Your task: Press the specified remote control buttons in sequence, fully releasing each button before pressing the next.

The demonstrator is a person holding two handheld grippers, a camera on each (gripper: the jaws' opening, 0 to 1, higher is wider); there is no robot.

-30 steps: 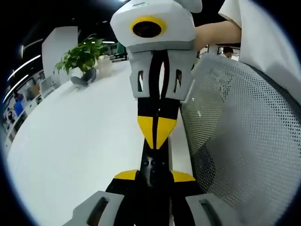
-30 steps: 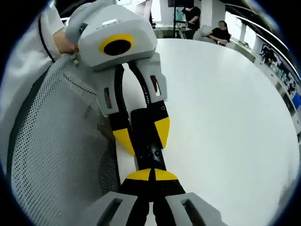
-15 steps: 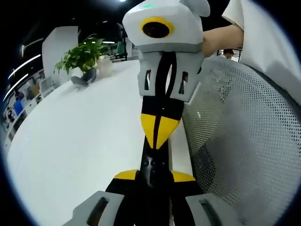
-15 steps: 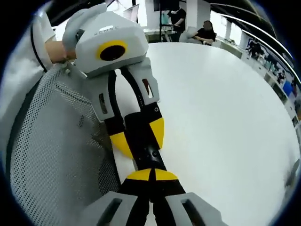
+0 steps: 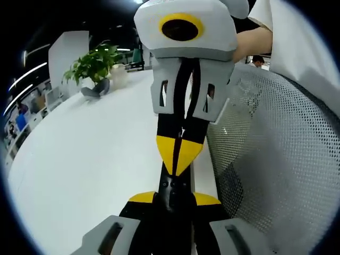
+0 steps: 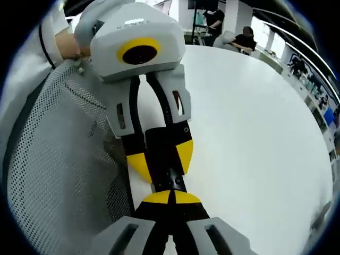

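A black remote control [image 5: 174, 187] lies lengthwise between my left gripper's [image 5: 175, 197] yellow-tipped jaws, which are shut on it just above the white table's edge. My right gripper [image 5: 180, 159] comes in from the top of the left gripper view, shut, with its yellow tips together and touching the remote's upper face. In the right gripper view, my right gripper [image 6: 171, 197] has its tips closed on the remote's [image 6: 170, 178] near end. The left gripper [image 6: 162, 156] faces it there, clamping the remote from both sides.
A wide white table [image 5: 90, 149] spreads to the left, with a potted plant [image 5: 94, 64] at its far end. A grey mesh chair back [image 5: 271, 159] stands close beside the grippers. A person's white sleeve [image 5: 297, 37] is above. People sit at the far side [image 6: 244, 37].
The right gripper's closed tips have slid slightly lower along the remote towards the left gripper. Both views have shifted a little with the hands. The left gripper's hold on the remote is unchanged.
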